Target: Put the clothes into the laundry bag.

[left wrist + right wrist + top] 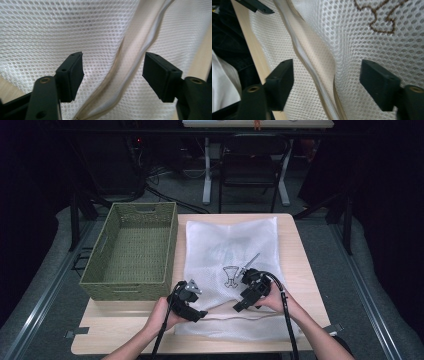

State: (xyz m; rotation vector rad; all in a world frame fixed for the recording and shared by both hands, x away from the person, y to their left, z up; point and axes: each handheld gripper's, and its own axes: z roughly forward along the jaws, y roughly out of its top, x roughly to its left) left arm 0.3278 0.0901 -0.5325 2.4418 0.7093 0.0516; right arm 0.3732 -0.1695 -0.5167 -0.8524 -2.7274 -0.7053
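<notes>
A white mesh laundry bag (pixel 231 265) lies flat on the wooden table (pixel 305 270), with a small brown embroidered figure (pixel 230 275) near its middle. A zipper seam (pixel 235 317) runs along its near edge. My left gripper (pixel 200 315) is low over that near edge, open, its jaws on either side of the zipper seam (pixel 117 75) with mesh (pixel 50 32) below. My right gripper (pixel 238 307) is open just right of it, also astride the zipper seam (pixel 312 72), with the embroidered figure (pixel 382 17) beyond it.
A green woven basket (pixel 131 251) stands on the table's left half, beside the bag. A thin silver object (pixel 249 262) lies on the mesh behind the right gripper. Beyond the table are a dark chair (pixel 250 162) and desk legs (pixel 207 170) on the floor.
</notes>
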